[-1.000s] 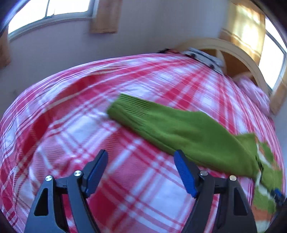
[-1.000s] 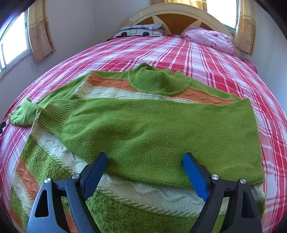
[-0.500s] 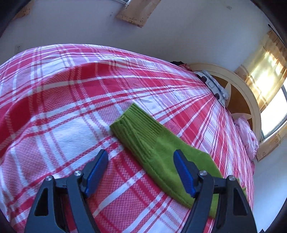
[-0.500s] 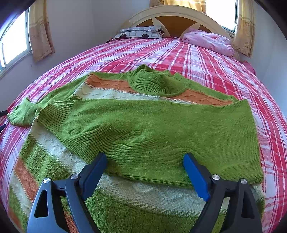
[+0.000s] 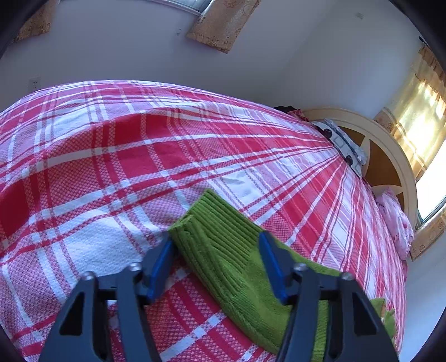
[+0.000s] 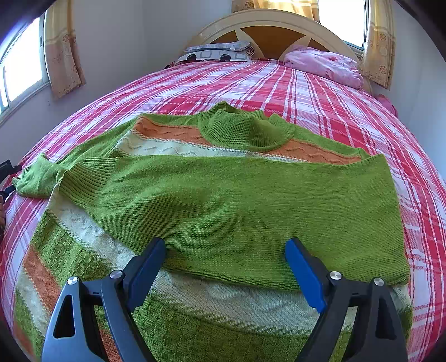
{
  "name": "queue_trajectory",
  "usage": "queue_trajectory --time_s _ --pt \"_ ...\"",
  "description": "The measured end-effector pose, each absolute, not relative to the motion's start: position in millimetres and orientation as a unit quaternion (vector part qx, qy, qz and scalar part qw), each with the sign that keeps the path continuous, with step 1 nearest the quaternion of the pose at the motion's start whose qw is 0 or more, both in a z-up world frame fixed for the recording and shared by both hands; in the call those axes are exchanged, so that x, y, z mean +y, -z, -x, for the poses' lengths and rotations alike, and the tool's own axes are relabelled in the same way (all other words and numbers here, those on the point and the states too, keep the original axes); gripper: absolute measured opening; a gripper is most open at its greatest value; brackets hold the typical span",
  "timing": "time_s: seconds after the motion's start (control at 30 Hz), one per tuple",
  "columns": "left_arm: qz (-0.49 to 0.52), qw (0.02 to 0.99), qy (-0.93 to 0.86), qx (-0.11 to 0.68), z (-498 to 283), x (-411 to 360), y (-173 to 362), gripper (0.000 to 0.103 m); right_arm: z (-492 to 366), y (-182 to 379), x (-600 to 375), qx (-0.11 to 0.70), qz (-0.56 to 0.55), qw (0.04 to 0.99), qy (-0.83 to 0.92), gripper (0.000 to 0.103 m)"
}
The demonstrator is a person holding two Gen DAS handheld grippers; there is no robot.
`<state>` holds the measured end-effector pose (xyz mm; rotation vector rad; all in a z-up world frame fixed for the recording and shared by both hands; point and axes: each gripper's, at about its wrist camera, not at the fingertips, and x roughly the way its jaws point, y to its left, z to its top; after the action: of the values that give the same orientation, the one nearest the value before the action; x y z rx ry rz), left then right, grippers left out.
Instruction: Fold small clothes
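A green sweater (image 6: 239,200) with orange and cream stripes lies flat on the bed, one sleeve folded across its chest. Its other sleeve (image 5: 223,250) stretches out to the side, seen in the right wrist view as a bunched cuff (image 6: 36,178) at the far left. My left gripper (image 5: 216,239) straddles that ribbed cuff. Its jaws are closing, with the cuff between the blue pads (image 5: 160,263), which stand at its two edges without squeezing it. My right gripper (image 6: 225,242) hovers open over the sweater's lower half, with nothing held.
The red and white plaid bedcover (image 5: 133,156) fills both views. At the head of the bed are a curved headboard (image 6: 273,25), a patterned pillow (image 6: 220,53) and a pink bundle (image 6: 323,64). Walls and curtained windows stand close by.
My left gripper rolled and moved onto the sleeve cuff, then its jaws narrowed around it. The right gripper and the sweater body stayed still.
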<state>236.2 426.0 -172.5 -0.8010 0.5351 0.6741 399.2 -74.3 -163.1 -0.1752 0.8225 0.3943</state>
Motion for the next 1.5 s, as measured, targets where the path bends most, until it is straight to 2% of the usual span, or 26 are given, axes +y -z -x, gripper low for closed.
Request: queue_trajectory --time_s 0.03,0.07,0.3,0.67,1.03,1.27,1.5 --pt "0.381 0.83 -0.317 0.256 -235.3 427.5 173.2 0.021 -399.1 162.8 -73.9 0.396 0.084 0.894 -0.19 0.089" --pt "0.387 0.828 -0.31 0.261 -235.0 429.4 175.0 0.009 -399.1 163.1 -74.3 0.397 0.084 0.894 -0.19 0.088" --pt "0.372 0.85 -0.289 0.233 -220.9 420.7 154.6 0.007 -400.3 162.2 -75.6 0.396 0.076 0.894 -0.194 0.089" --pt "0.361 0.896 -0.2 0.164 -224.6 383.1 71.5 0.007 -401.5 162.3 -80.2 0.395 0.059 0.895 -0.201 0.089" --pt "0.332 0.93 -0.088 0.132 -256.9 320.1 -9.8 0.007 -400.1 138.9 -123.6 0.371 -0.055 0.901 -0.219 0.089" --pt "0.29 0.949 -0.028 0.122 -293.8 269.2 -49.1 0.007 -366.9 115.9 -148.8 0.341 -0.033 0.911 -0.23 0.089" --pt "0.252 0.957 0.043 0.135 -329.2 197.4 -68.6 0.007 -335.6 117.7 -184.9 0.338 -0.022 0.911 -0.234 0.089"
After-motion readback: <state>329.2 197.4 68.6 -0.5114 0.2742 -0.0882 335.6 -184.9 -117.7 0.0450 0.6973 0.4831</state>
